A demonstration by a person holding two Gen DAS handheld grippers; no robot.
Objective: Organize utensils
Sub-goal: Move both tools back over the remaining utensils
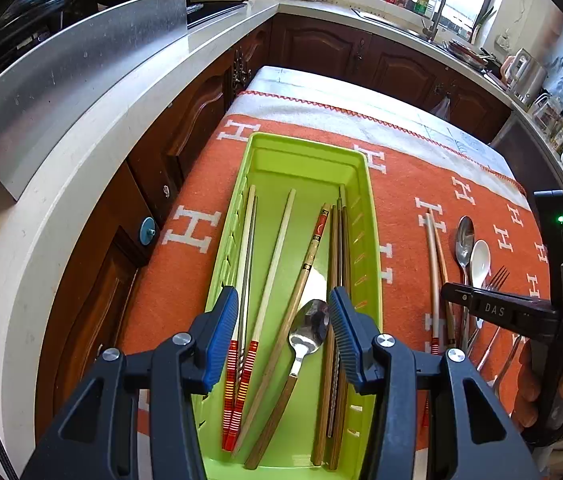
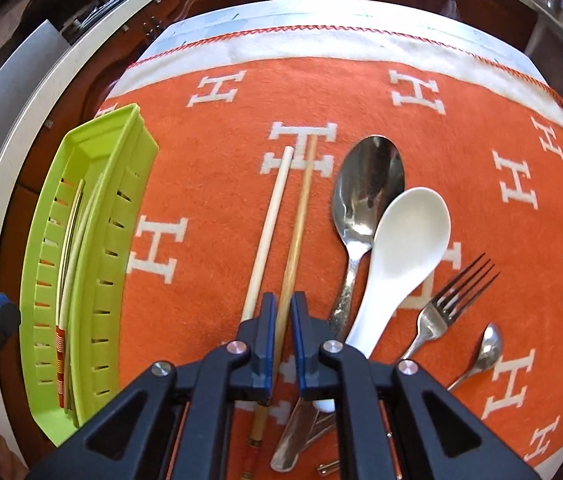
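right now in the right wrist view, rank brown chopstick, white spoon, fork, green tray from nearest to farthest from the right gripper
1. brown chopstick, between the jaws of the right gripper
2. white spoon, just right
3. fork, farther right
4. green tray, far left

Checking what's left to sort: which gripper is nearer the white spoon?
Right. The right gripper sits just beside the white spoon, closed on a chopstick; the left gripper hovers over the green tray.

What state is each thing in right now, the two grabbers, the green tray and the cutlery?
Left gripper: open, empty, over the tray.
Right gripper: shut on the brown chopstick.
Green tray: holds chopsticks and a metal spoon.
Pale chopstick: loose on the cloth.
White spoon: lying across the large metal spoon.
Fork: on the cloth.
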